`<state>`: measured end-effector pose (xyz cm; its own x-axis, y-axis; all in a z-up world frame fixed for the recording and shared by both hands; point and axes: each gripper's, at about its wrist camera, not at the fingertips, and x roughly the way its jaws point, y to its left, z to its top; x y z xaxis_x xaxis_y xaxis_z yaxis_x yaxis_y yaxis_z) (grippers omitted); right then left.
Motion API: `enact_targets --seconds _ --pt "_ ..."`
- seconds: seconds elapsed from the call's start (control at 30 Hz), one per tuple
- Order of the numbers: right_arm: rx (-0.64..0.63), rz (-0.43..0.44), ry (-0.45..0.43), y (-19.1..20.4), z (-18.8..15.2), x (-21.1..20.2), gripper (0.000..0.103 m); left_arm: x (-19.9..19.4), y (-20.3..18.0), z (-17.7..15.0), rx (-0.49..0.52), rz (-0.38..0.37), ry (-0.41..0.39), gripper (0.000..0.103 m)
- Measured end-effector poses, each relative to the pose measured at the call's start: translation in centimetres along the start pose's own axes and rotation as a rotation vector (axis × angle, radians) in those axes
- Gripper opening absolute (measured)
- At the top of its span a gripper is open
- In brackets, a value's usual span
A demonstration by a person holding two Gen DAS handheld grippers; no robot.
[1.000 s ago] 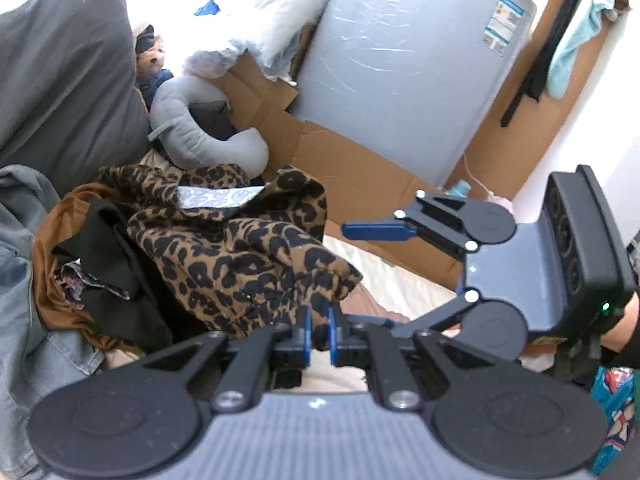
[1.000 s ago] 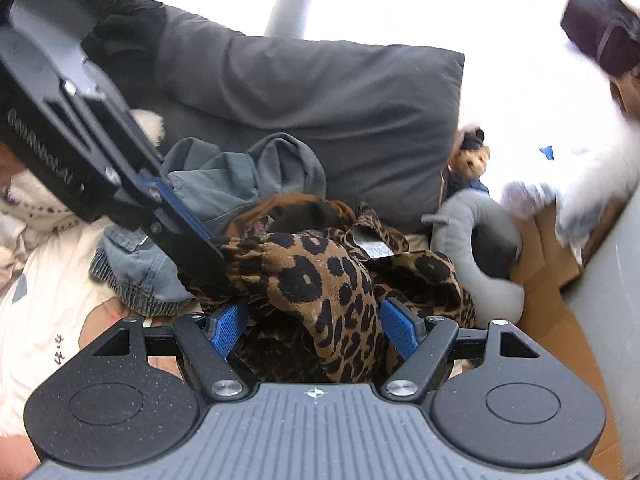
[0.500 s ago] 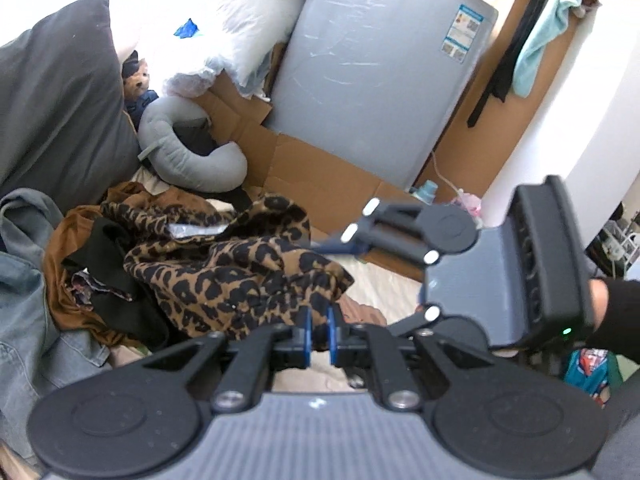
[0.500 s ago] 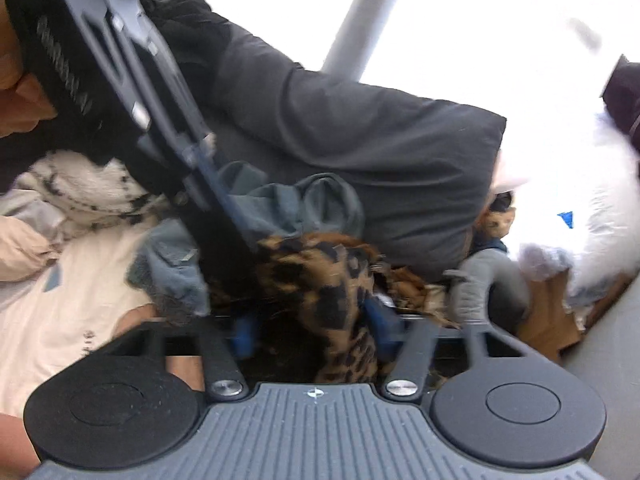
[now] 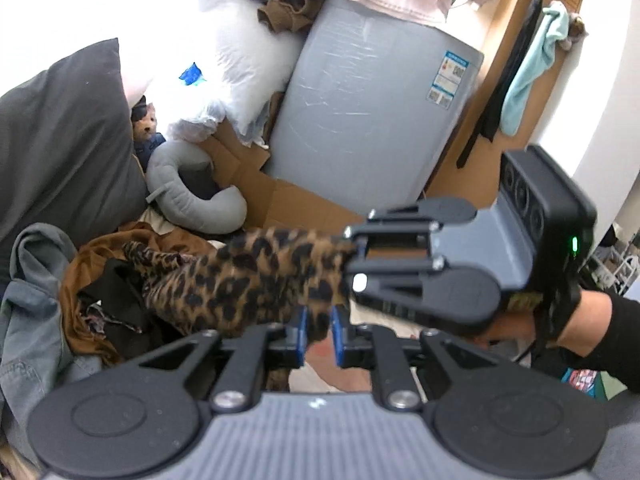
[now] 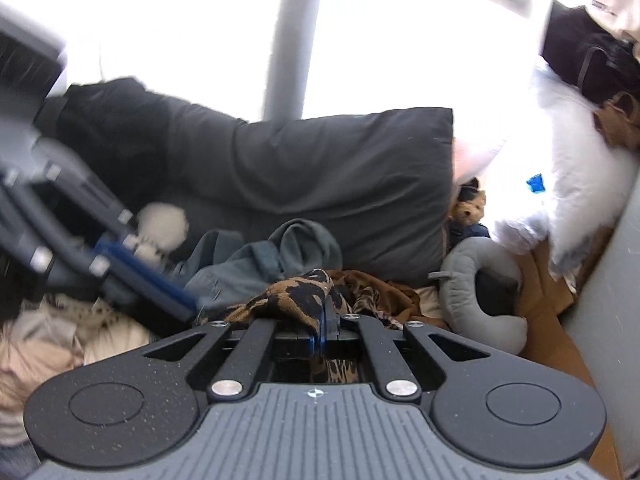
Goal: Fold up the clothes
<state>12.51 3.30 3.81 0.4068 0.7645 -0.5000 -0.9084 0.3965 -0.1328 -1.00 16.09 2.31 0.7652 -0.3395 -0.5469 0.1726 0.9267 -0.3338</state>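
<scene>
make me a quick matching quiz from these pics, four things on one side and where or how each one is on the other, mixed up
Things:
1. leopard-print garment
2. neck pillow
3. turquoise towel
4. dark grey pillow

States:
A. hanging on the wooden door
B. propped up behind the clothes pile
C. pinched by both grippers
D. curled beside the cardboard

Pairs: 1-C, 2-D, 3-A, 4-B

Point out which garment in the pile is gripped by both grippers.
The leopard-print garment: the left gripper and right gripper are both shut on it. The denim piece and rust-brown garment lie ungripped.
</scene>
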Motion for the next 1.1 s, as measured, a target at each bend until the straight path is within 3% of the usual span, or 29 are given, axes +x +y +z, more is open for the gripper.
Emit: enact_targets --seconds 0.1,0.27,0.57,0.63,0.77,0.97,1.1 --pt "0.031 -0.026 -0.027 -0.7 1.2 -1.3 0.001 -0.4 -0.3 -0.6 -0.004 0.010 -0.012 0.050" --pt "0.084 -0.055 -0.067 -1.6 3.0 -3.8 0.001 1.5 0.3 -3.5 -0.019 0.001 0.014 0.066" --pt "0.120 -0.095 -0.110 -2.5 4.5 -8.0 0.001 6.0 1.3 -7.4 -0.019 0.038 0.050 0.067" --pt "0.124 -0.096 -0.110 -2.5 4.5 -8.5 0.001 6.7 1.6 -8.1 -0.026 0.050 0.053 0.071" --pt "0.137 -0.100 -0.115 -2.5 4.7 -9.6 0.001 7.5 2.1 -9.5 -0.049 -0.002 0.030 0.078" --pt "0.170 -0.117 -0.132 -2.9 4.9 -11.2 0.001 9.3 2.0 -10.9 -0.077 -0.056 -0.001 0.077" --pt "0.204 -0.140 -0.137 -3.8 4.7 -12.3 0.001 9.8 1.5 -10.7 -0.095 -0.110 -0.042 0.071"
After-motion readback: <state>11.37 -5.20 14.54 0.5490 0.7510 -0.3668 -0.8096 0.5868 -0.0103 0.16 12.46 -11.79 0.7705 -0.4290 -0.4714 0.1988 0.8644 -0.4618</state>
